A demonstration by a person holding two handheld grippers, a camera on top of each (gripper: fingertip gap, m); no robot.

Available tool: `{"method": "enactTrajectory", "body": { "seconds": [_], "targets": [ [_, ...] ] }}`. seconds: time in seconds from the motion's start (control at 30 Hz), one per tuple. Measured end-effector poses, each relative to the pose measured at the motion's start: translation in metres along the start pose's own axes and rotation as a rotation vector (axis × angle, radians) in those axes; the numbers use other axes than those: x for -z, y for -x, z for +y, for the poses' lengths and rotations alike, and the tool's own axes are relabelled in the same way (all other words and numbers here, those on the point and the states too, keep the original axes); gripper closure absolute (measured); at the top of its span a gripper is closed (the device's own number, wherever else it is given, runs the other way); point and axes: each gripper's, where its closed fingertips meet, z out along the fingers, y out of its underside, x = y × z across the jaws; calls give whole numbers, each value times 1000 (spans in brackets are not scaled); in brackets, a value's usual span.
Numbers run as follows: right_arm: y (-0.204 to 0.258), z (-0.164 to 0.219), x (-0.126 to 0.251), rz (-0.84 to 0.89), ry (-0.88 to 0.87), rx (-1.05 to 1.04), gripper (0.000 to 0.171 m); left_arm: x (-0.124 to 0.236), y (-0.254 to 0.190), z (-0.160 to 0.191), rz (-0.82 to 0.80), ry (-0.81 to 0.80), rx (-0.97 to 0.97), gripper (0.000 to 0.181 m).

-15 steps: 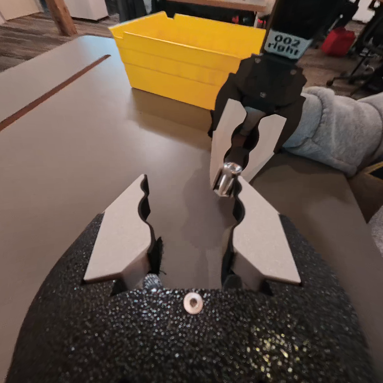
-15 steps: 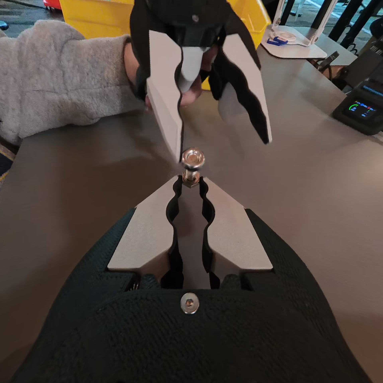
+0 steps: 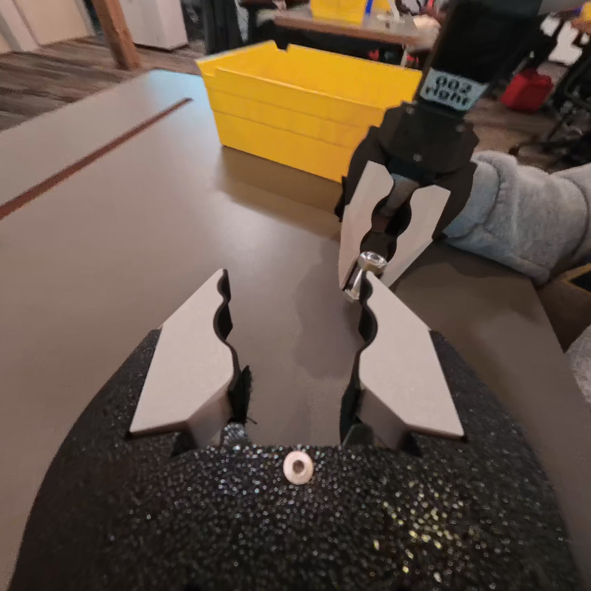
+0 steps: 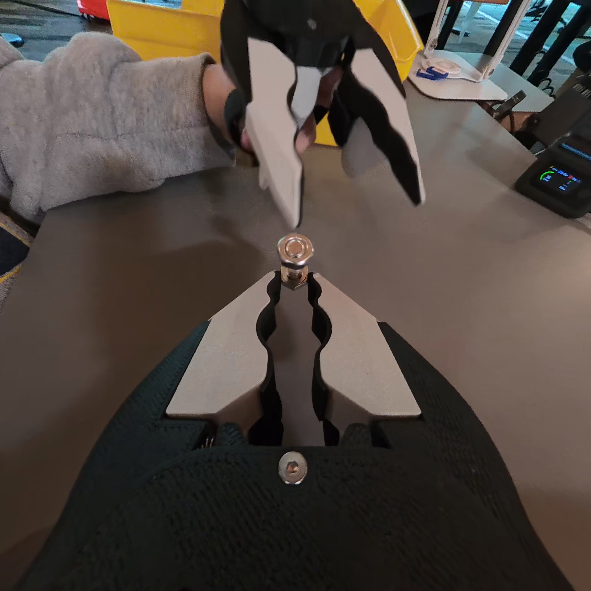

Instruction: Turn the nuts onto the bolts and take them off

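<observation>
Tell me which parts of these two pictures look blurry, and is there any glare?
Right wrist view: the open left gripper opposite is motion-smeared, while the shiny silver bolt, pinched in the right gripper, is sharp, with glare on its head. Left wrist view: the yellow plastic bin and room behind are soft; the grey table edges bow from the wide lens.

Shiny metal bolt [image 4: 294,251]; matt table [image 4: 415,287]; fleecy sleeve [image 4: 96,121].

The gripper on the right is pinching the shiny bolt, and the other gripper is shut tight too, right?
Not quite. The right gripper does pinch the shiny silver metal bolt by the small hexagonal metal nut on it, but the left gripper is wide open and holds nothing. The left wrist view shows its fingers spread apart.
</observation>
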Motion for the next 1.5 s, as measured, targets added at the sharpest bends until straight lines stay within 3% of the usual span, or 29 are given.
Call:
{"method": "enactTrajectory", "body": {
  "seconds": [0.13,0.37,0.47,0.53,0.63,0.87,0.97,1.03,1.13,1.33,1.43,1.5],
  "targets": [
    [-1,0,-1,5,2,2,156,14,-6,-17,70,-109,32,94],
    [7,-2,-4,-24,-3,25,156,-25,-32,2,153,52,-46,92],
    [9,-7,-2,-25,-21,47,156,-14,-20,0,114,27,-15,91],
    [9,-9,1,-33,-34,50,156,1,-4,-5,58,-31,23,104],
    [10,-9,1,-33,-34,53,156,19,-9,-18,120,-120,49,96],
    [18,-9,-4,-65,-33,67,156,-19,-41,5,217,71,-39,94],
    [19,-13,-2,-65,-50,81,156,-9,-26,0,167,26,1,89],
    [17,-13,2,-63,-59,75,156,5,-4,-8,72,-46,45,103],
    [15,-13,3,-56,-62,72,156,20,-8,-19,120,-125,57,94],
    [20,-10,0,-74,-51,77,156,-12,-45,0,254,31,-23,86],
    [22,-11,1,-81,-62,81,156,-20,-42,4,242,51,-7,94],
    [22,-12,2,-77,-65,88,156,-16,-33,3,215,35,30,88]
  ]
}}
